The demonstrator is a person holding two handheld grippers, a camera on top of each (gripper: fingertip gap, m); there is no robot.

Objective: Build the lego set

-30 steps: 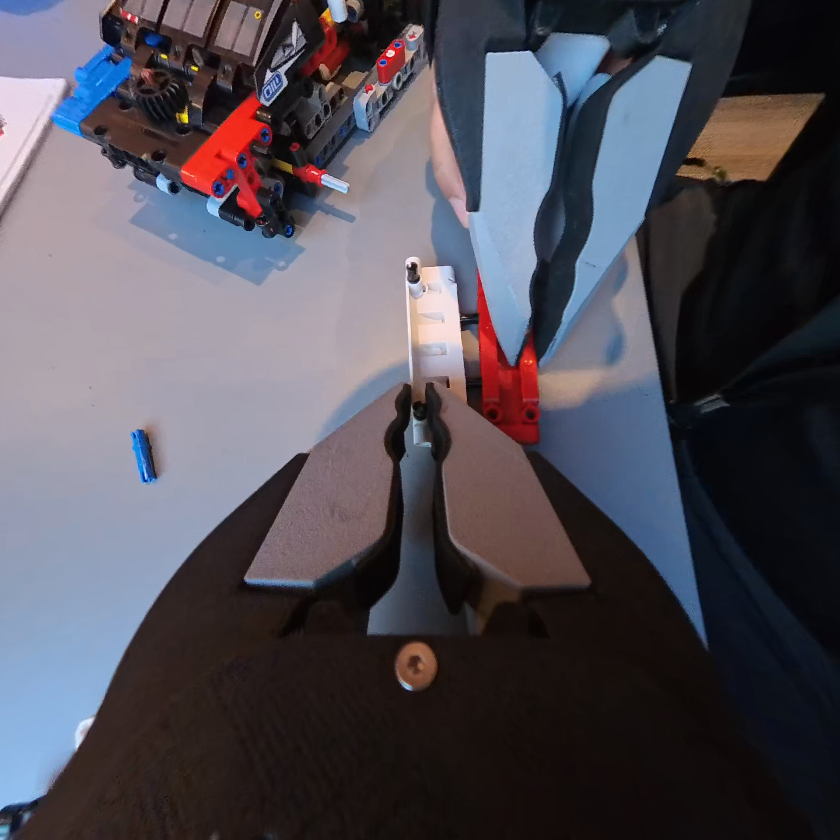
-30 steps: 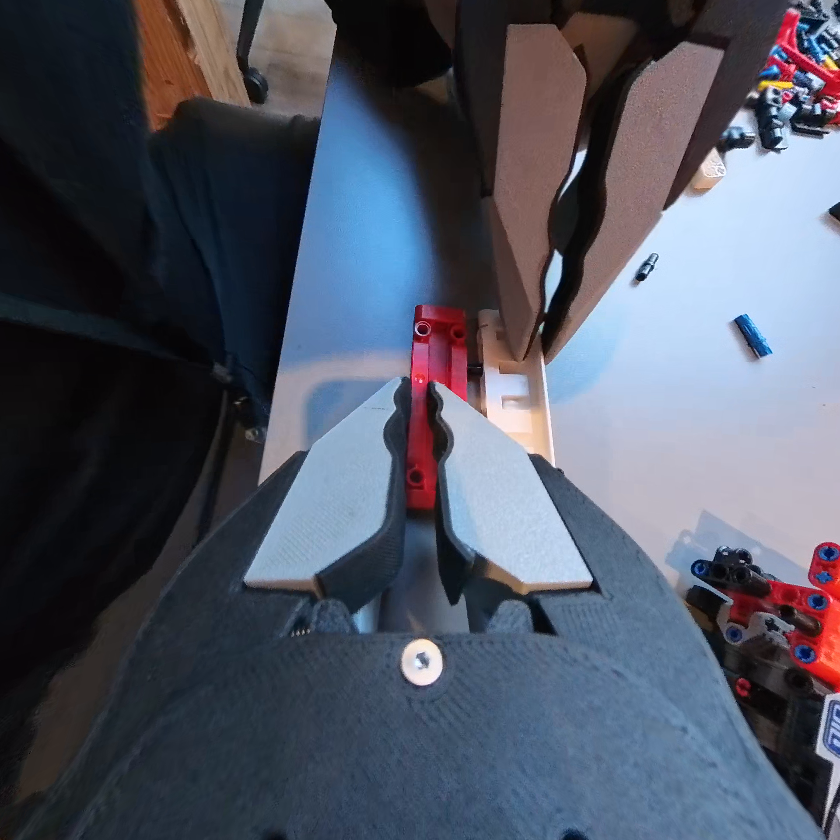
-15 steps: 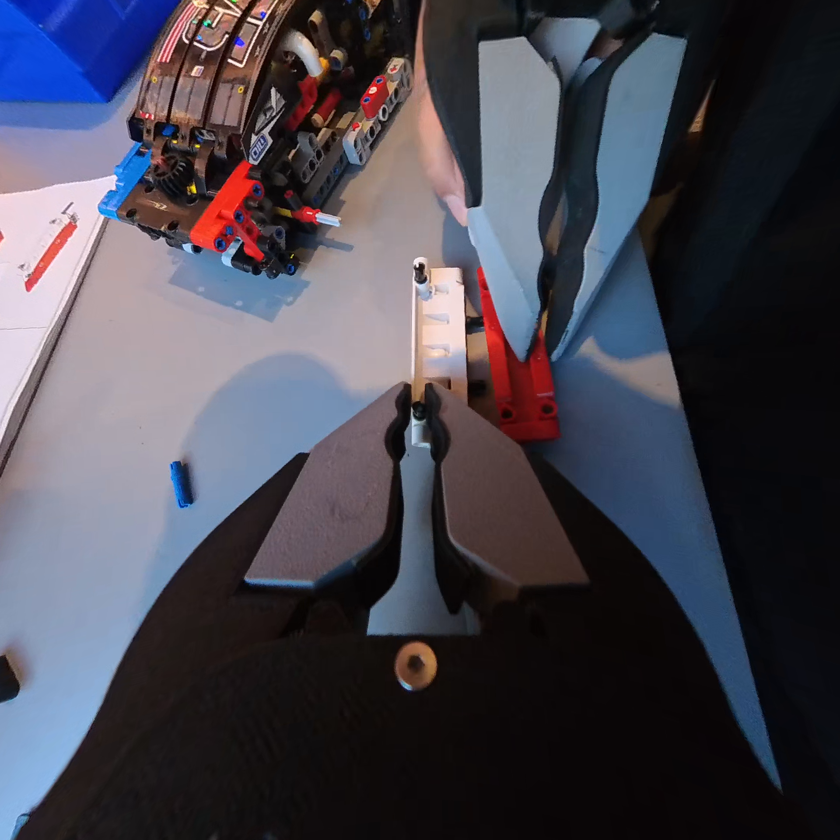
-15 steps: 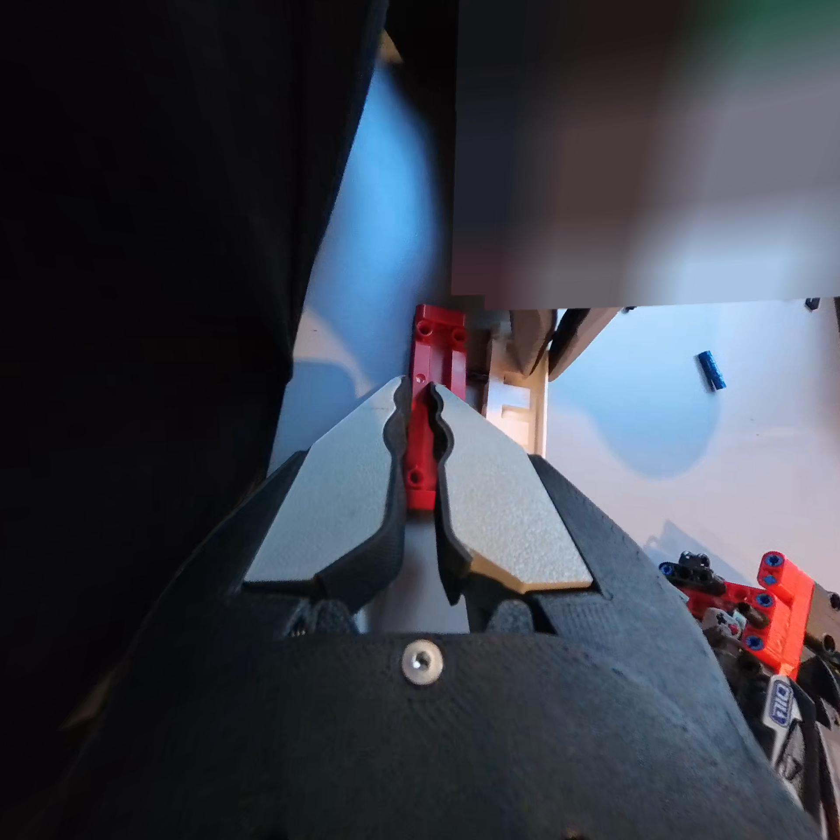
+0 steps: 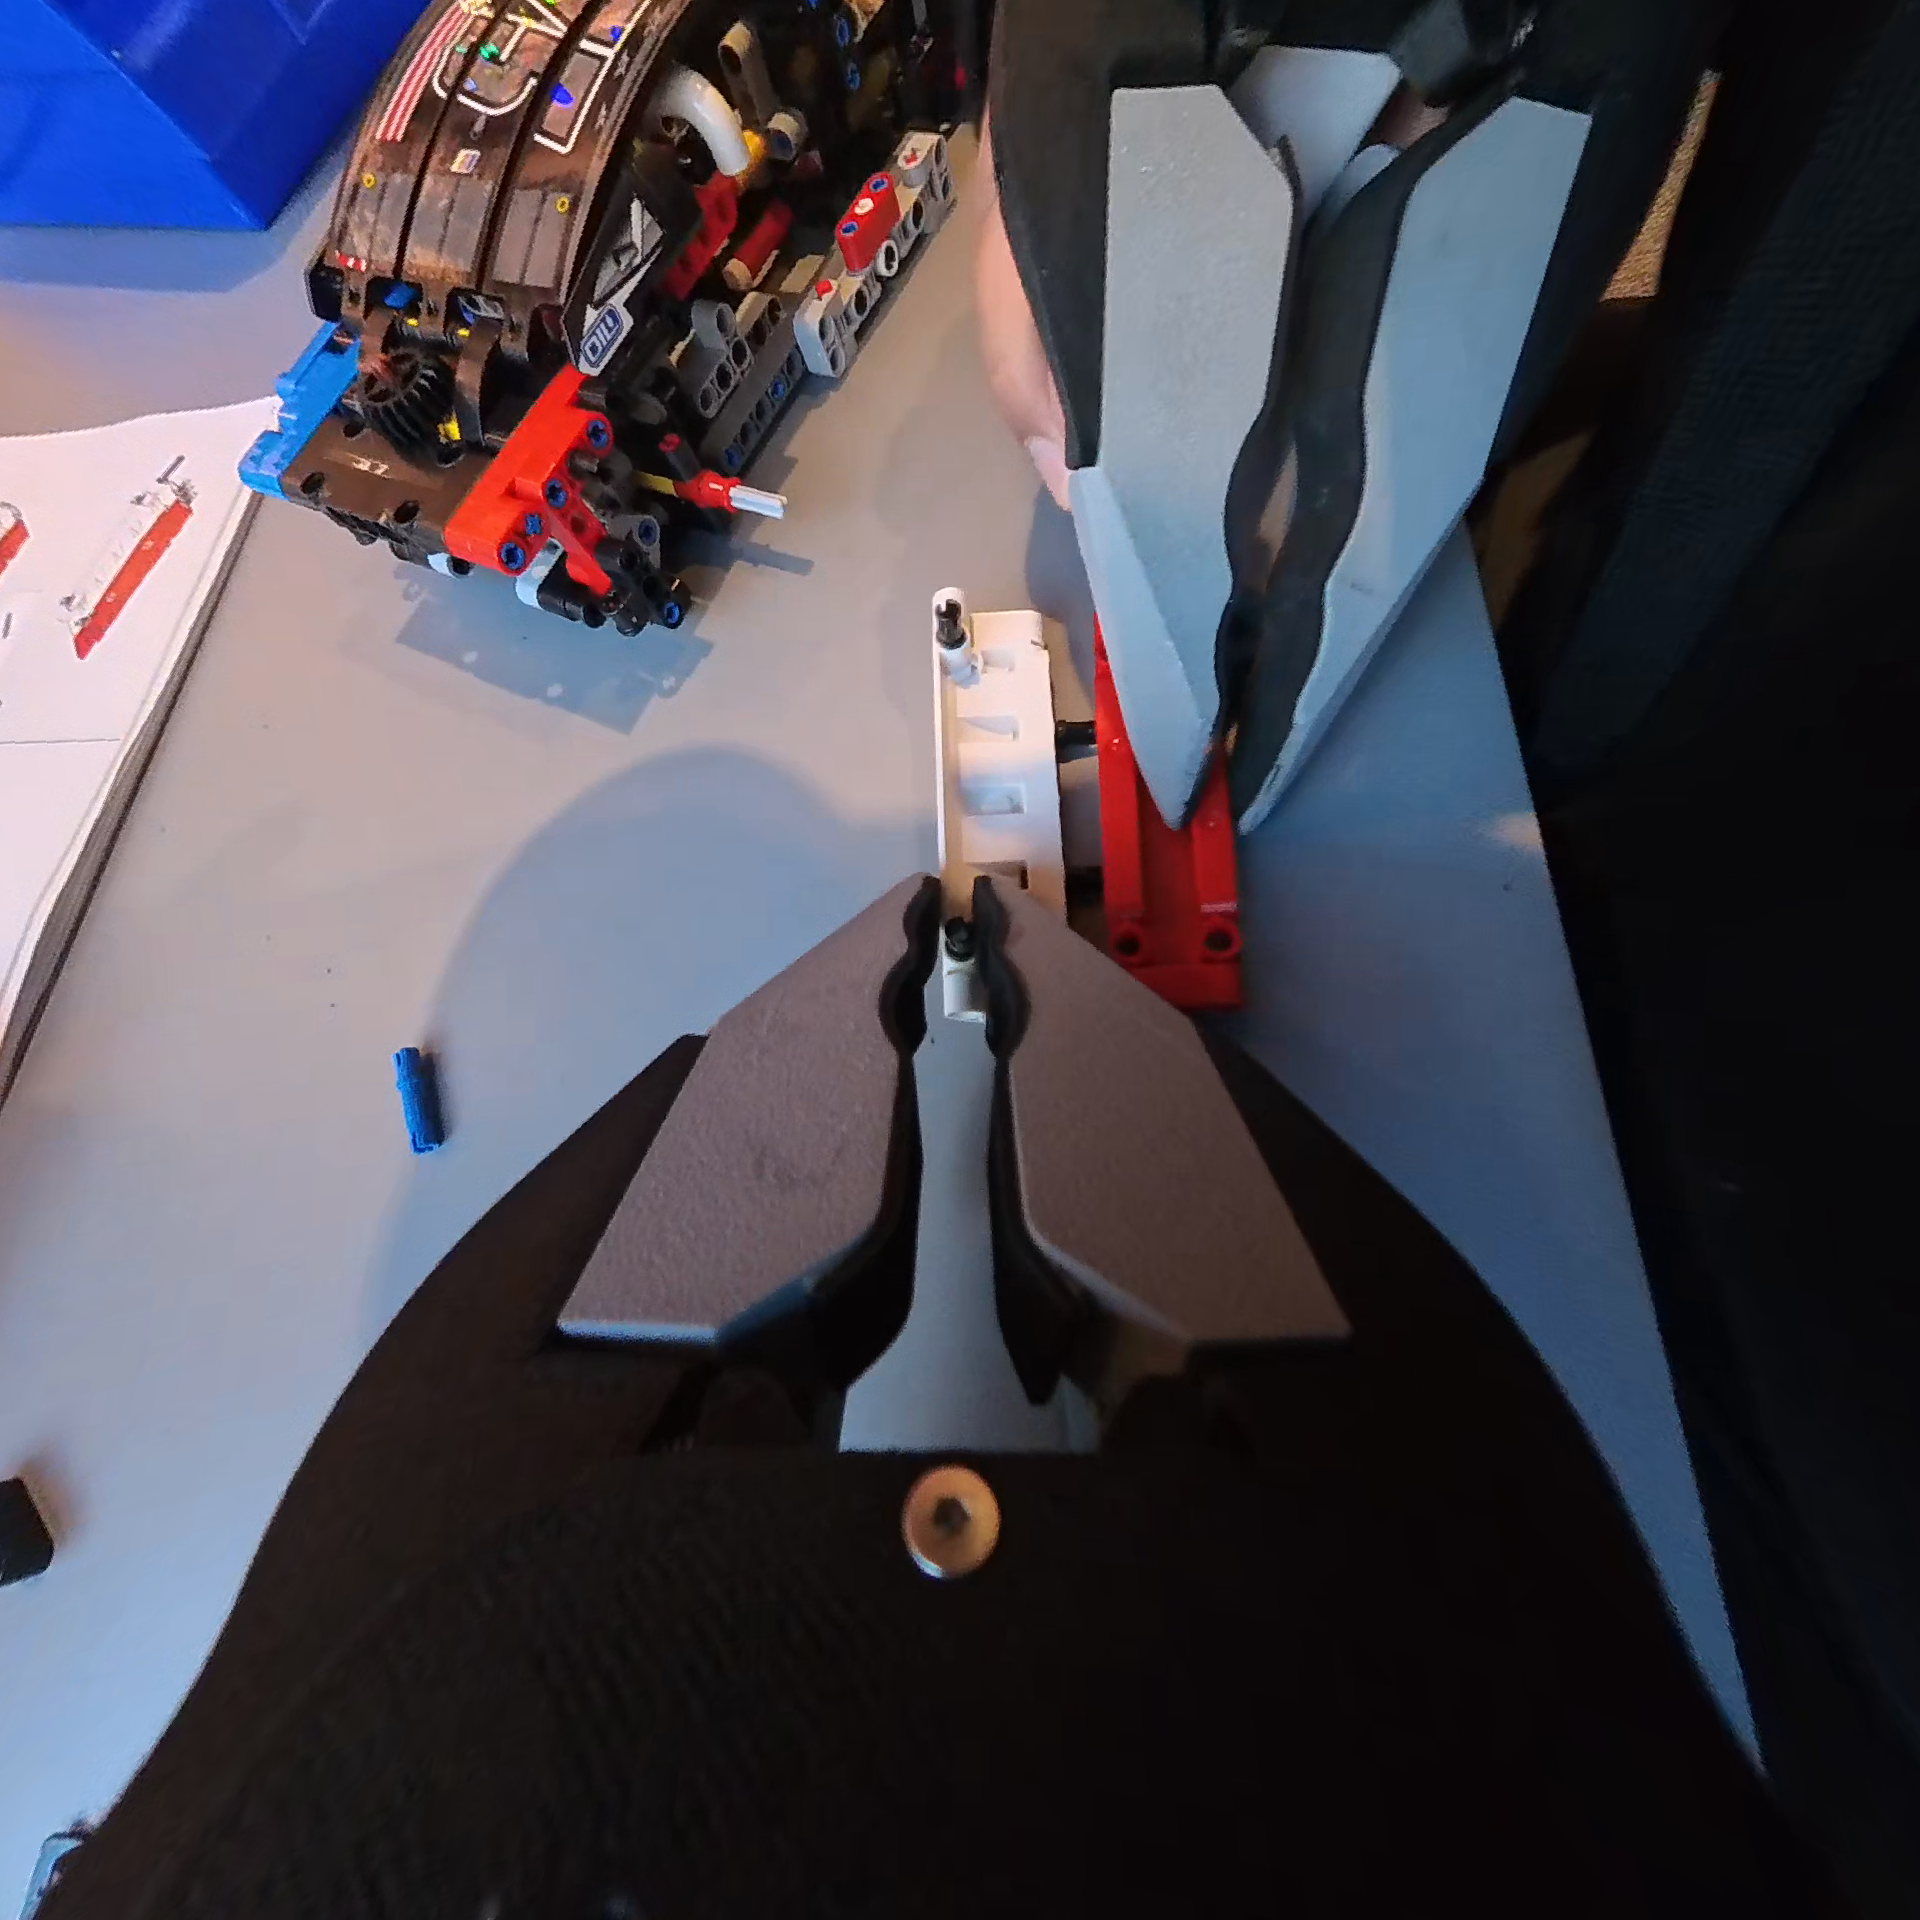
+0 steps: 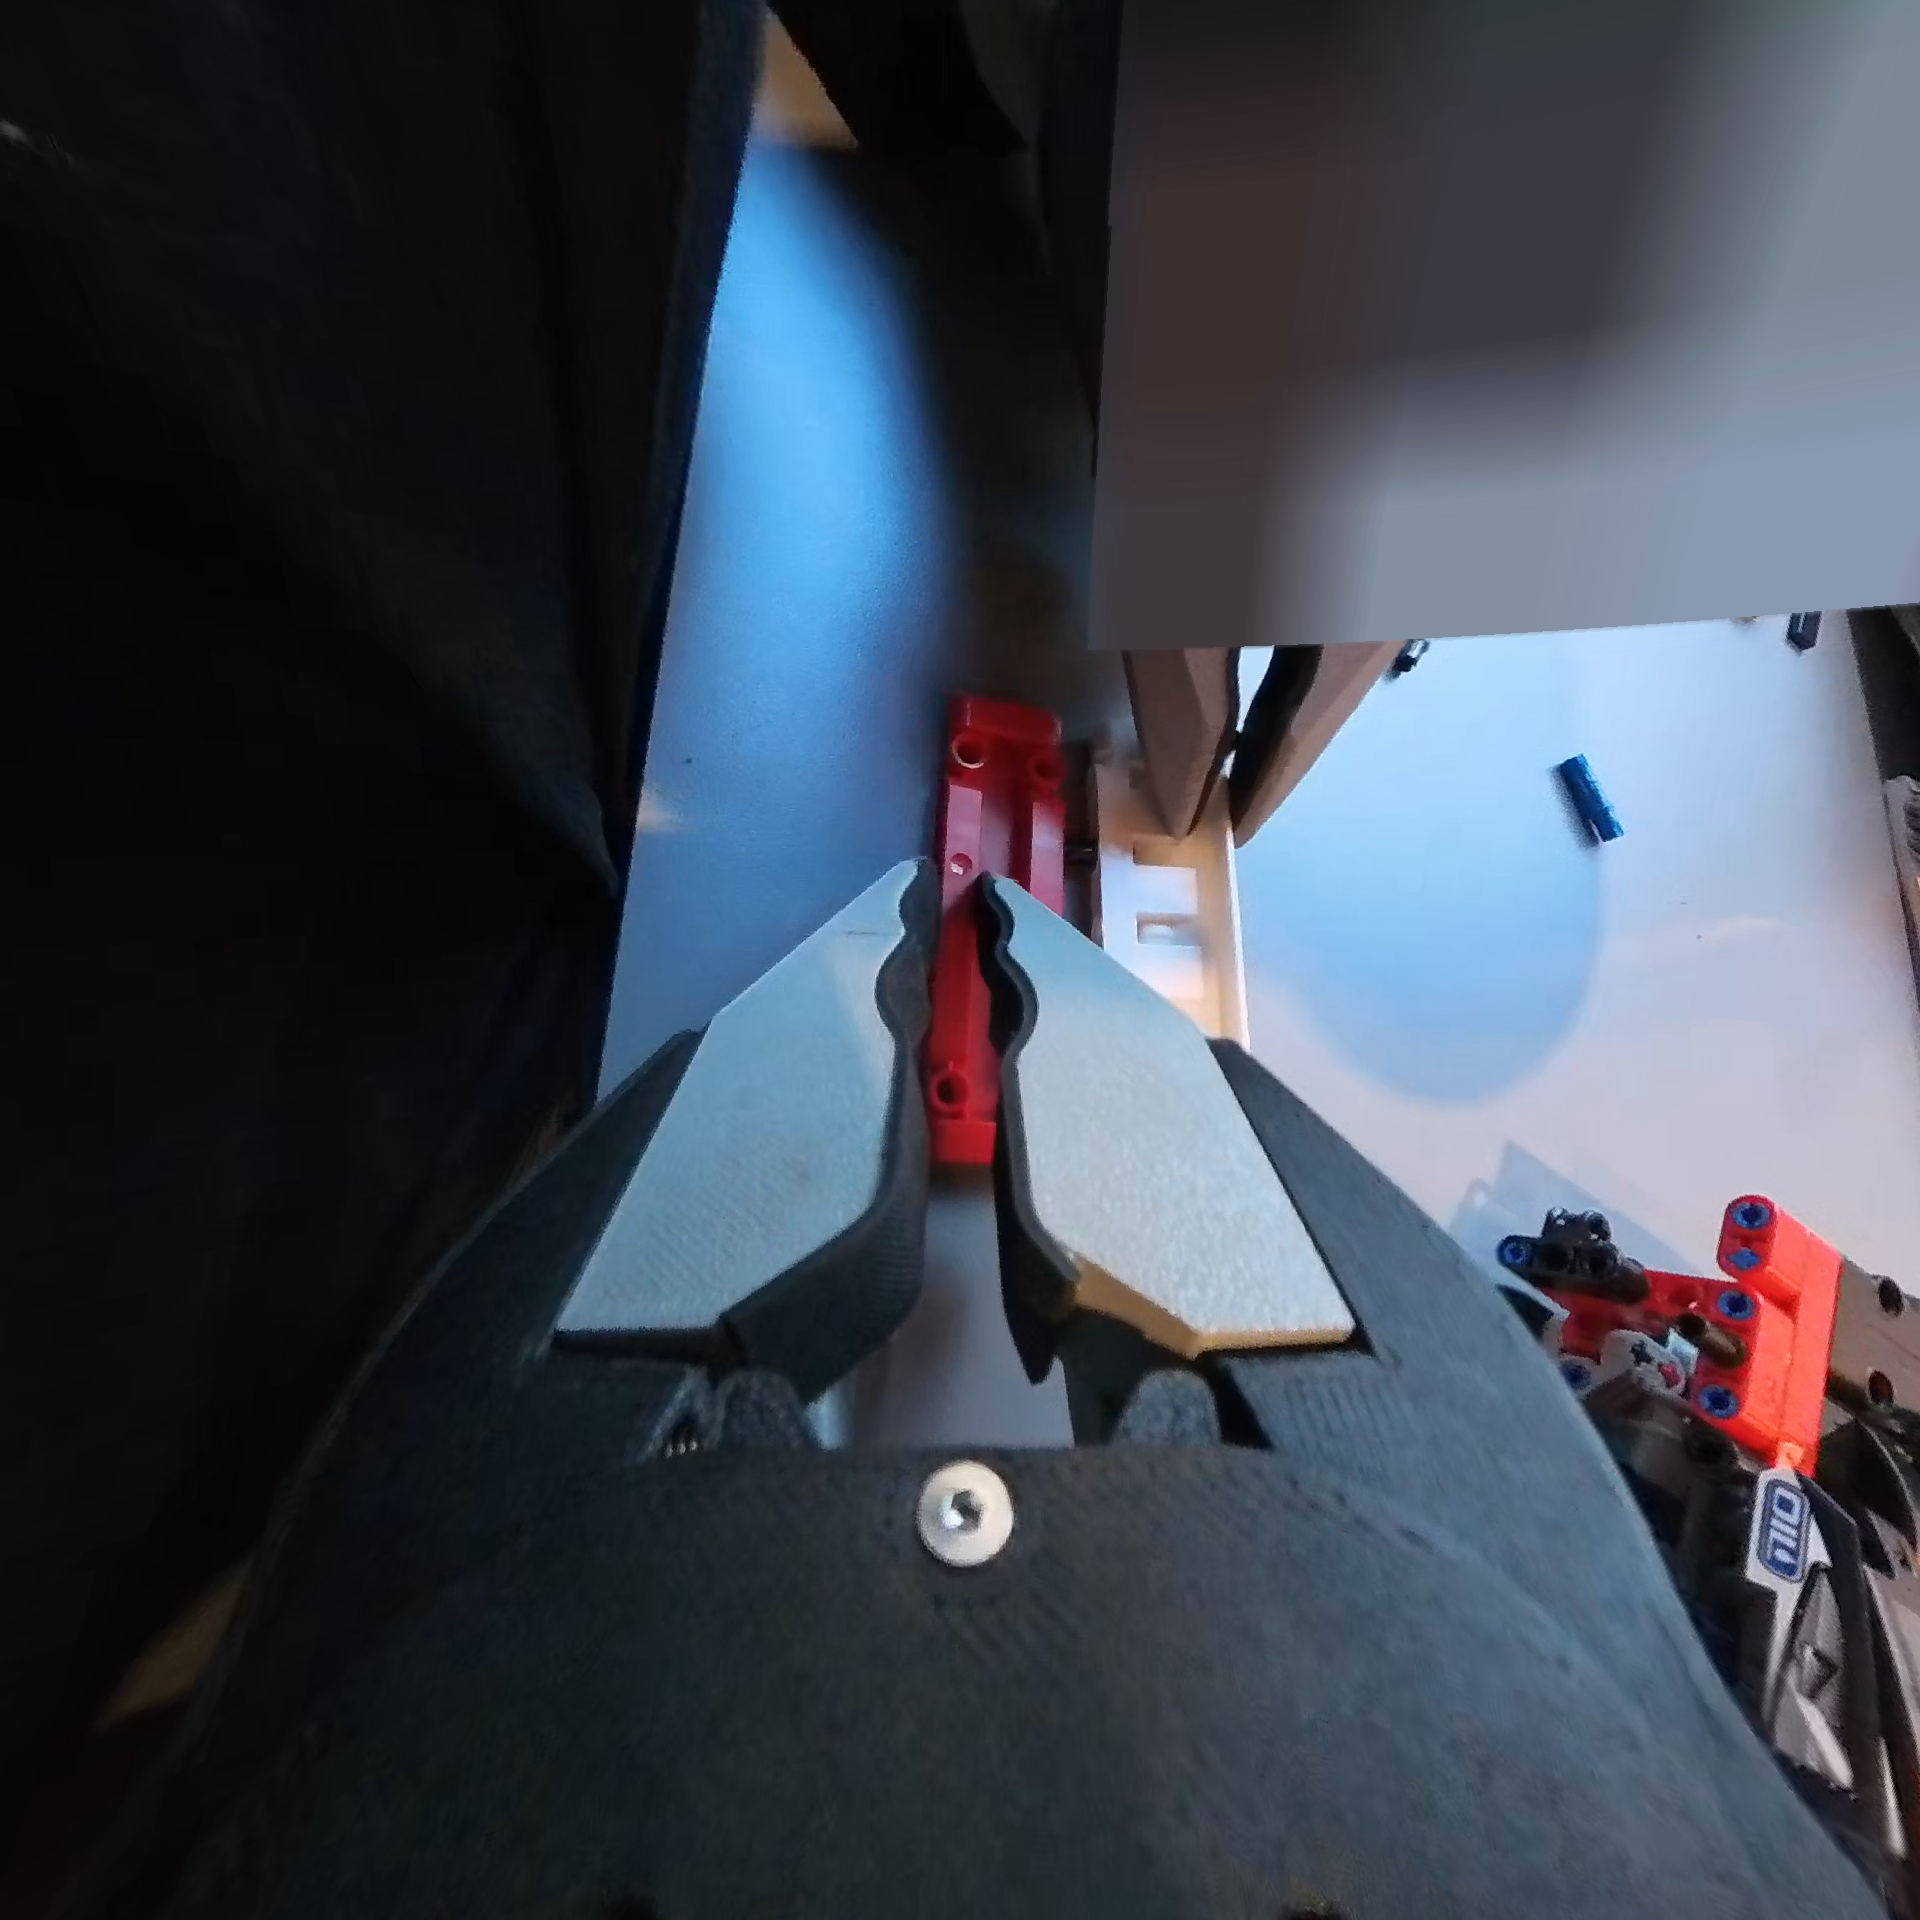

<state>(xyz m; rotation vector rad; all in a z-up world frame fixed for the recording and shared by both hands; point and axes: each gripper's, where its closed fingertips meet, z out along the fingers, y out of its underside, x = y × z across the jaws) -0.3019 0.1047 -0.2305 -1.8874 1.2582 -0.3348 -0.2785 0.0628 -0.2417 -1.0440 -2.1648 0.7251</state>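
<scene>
The left gripper (image 5: 956, 894) is closed on the near end of one white panel (image 5: 1003, 748), its two fingers pinching the panel's thin edge beside a black pin. The right gripper (image 6: 954, 883) is clamped on one red panel (image 6: 977, 935), which runs lengthwise between its two fingers. The two panels lie side by side on the pale worktop (image 5: 623, 831) near its edge, joined by short black pins, though the joint is mostly hidden in both views. In the left wrist view the right gripper (image 5: 1210, 800) comes down from above onto the red panel (image 5: 1169, 894). One loose blue pin (image 5: 418, 1099) lies well apart to the left. Farther off sits one partly built model (image 5: 582, 343) in black, red, blue and grey, cut off at the top. An open instruction booklet (image 5: 94, 582) is cut off at the left edge, with one blue box (image 5: 114, 104) behind it. Dark clothing fills the right side, and a blurred patch covers the upper right of the right wrist view.
</scene>
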